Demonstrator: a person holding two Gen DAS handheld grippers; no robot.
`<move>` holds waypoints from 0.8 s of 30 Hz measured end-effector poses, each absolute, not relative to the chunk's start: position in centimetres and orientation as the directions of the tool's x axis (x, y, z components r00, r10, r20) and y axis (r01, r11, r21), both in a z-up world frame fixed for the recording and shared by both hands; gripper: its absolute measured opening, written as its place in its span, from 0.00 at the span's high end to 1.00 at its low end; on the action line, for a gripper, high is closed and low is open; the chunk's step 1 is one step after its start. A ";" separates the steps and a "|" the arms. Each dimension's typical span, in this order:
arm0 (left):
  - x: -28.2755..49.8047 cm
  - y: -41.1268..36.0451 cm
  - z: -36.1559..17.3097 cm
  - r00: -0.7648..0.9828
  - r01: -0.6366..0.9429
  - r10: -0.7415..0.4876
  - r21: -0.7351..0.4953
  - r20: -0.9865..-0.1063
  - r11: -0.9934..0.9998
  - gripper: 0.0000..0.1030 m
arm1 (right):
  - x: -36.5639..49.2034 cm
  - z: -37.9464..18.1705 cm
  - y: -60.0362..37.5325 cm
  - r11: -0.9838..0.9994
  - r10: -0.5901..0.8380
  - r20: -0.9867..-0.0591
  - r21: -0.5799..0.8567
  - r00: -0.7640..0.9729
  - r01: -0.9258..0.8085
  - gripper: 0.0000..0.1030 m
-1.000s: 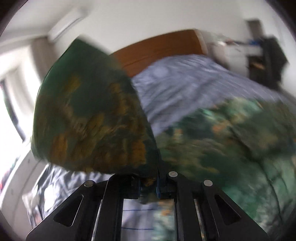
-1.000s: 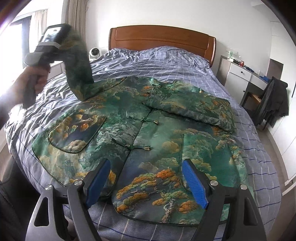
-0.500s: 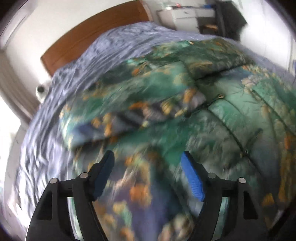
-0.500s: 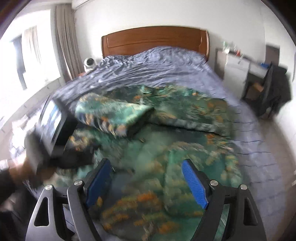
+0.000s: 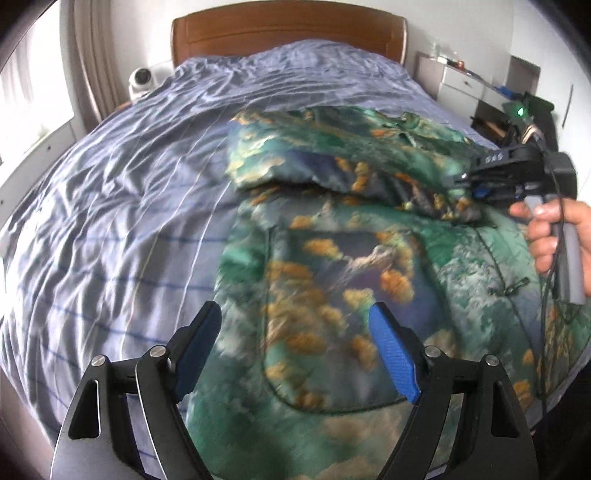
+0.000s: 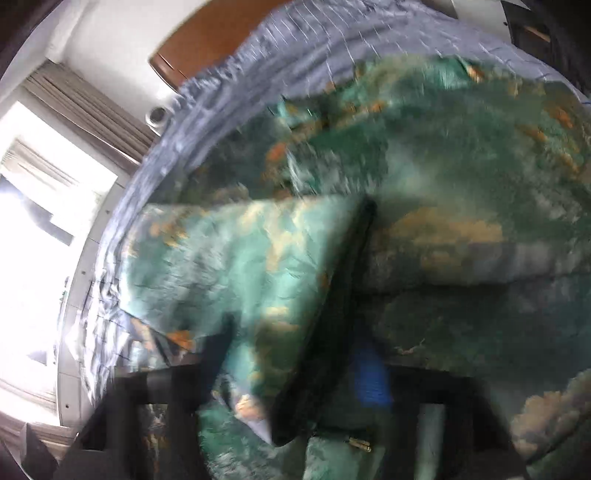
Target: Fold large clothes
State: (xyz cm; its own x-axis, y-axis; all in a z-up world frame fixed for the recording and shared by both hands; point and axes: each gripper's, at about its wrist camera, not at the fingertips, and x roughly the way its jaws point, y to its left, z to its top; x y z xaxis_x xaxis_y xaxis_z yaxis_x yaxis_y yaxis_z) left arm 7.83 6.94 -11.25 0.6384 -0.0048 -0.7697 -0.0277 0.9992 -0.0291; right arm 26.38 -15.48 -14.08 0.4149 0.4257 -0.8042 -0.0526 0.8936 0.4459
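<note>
Folding jacket (image 5: 332,266) spread mid-frame on bed (image 5: 110,206) | both sleeves laid across chest, body fold left, judging by layout | left hand-held gripper (image 5: 295,347) released, hovering over pocket at lower centre | right hand-held gripper (image 5: 476,184) at sleeve cuff, right edge; grasp state cannot tell, blurred

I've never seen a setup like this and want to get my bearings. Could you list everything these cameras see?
jacket: one, green with orange print, spread on the bed, sleeve folded across it
bedspread: one, pale blue checked, covering the bed
headboard: one, brown wood, at the far end
small round device: one, white, left of the headboard
dresser: one, white, right of the bed
left claw: one, black with blue pads, open above the jacket
right claw: one, black, at the folded sleeve; blurred
person's right hand: one, gripping its handle
</note>
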 end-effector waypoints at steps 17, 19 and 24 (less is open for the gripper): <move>8.2 8.5 -10.7 0.639 -0.036 0.000 -0.030 -0.769 0.999 0.18 | 37.3 -11.1 -14.4 0.967 0.241 -0.812 0.156 0.532 -0.200 0.79; 8.9 9.1 -10.6 0.630 -0.031 -0.013 -0.042 -0.776 0.999 0.18 | 36.8 -12.2 -14.8 0.972 0.229 -0.817 0.162 0.529 -0.170 0.66; 12.4 10.1 -8.6 0.656 -0.032 0.012 -0.012 -0.755 0.999 0.13 | 34.8 -10.2 -15.5 0.970 0.234 -0.786 0.147 0.572 -0.195 0.48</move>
